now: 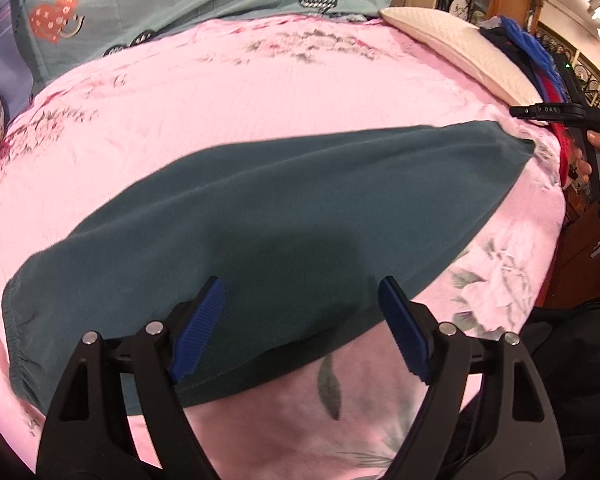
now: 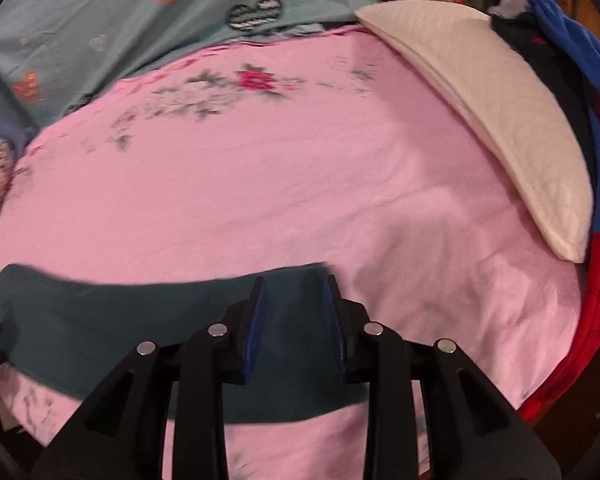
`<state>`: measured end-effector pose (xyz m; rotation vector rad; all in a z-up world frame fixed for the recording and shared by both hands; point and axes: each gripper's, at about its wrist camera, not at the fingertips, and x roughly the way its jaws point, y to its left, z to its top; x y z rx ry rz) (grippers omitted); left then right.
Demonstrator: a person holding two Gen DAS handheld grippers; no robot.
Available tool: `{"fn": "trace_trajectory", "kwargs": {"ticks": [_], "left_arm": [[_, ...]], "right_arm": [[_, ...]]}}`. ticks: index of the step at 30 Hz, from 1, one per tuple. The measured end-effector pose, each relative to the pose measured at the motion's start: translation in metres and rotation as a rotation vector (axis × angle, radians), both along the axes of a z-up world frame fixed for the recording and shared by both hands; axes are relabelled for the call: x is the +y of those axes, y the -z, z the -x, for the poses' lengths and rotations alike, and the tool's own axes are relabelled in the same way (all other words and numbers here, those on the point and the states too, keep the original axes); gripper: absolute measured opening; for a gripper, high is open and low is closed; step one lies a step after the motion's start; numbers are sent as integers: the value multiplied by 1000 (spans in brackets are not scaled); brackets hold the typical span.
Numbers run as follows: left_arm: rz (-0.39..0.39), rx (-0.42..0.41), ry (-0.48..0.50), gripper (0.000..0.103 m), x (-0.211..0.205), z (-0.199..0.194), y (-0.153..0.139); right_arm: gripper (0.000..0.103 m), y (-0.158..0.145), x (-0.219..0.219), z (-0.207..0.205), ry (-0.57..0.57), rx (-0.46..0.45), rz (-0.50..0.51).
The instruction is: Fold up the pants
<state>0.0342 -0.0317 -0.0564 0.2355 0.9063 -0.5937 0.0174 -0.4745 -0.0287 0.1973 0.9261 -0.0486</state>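
1. Teal pants (image 1: 284, 216) lie flat along the pink bed sheet (image 1: 228, 100), waistband at the left; they look folded lengthwise already.
2. Left tongs (image 1: 302, 328) hover wide open over the near edge, holding nothing.
3. Right tongs (image 2: 294, 324) stand partly open above the leg end, empty; a shallow pinch could grab one layer only, skewing the fold.
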Motion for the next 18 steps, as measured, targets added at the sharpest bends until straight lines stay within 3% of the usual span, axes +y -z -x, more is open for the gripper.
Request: {"fn": "trace_trajectory", "kwargs": {"ticks": [2, 4, 6, 11, 13, 18], "left_arm": [[-3, -16, 27, 81, -10, 4, -1], [-34, 3, 34, 81, -19, 3, 6], [-66, 48, 37, 81, -21, 1, 19], [-54, 48, 49, 81, -7, 16, 20], [-36, 42, 37, 81, 2, 21, 15], [-16, -60, -87, 81, 38, 20, -12]], "right_arm": [[29, 0, 46, 14, -131, -15, -6], [29, 17, 76, 17, -198, 48, 3], [29, 41, 93, 17, -217, 150, 51], [29, 32, 99, 19, -210, 171, 97], [29, 19, 109, 20, -234, 127, 81], [29, -8, 188, 17, -470, -8, 12]]}}
